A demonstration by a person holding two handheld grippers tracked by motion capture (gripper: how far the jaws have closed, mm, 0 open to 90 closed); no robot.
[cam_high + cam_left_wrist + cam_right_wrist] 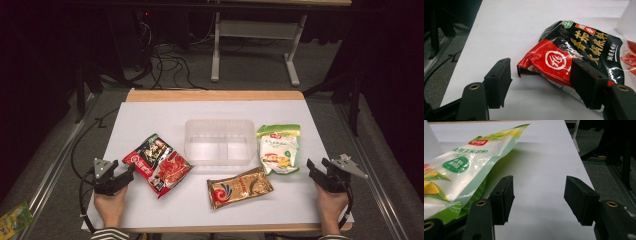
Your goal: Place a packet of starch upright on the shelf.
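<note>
1. Over at the table's (150, 112) left edge, the left tongs (131, 172) are spread wide with nothing in them. In the left gripper view the left tongs (541, 82) are lined up on the crumpled near corner of the red and black packet (574, 55), one jaw already beside it, the other off on bare table.
2. That red and black packet (157, 163) lies flat but skewed, left of centre, just in front of the clear tub (220, 141) in the middle of the table.
3. My guess at the risk here: the corner is puffed and wrinkled, so a pinch could catch only loose film and the packet would slide out or swing when lifted.
4. The gold packet (239, 187) sits near the front edge, centre, apart from everything else.
5. The green and white packet (278, 148) lies just right of the tub.
6. Right tongs (316, 170) near the right edge, also wide and empty. In the right gripper view the right tongs (539, 197) point past the green and white packet (461, 170), so closing from there grabs air, I reckon.
</note>
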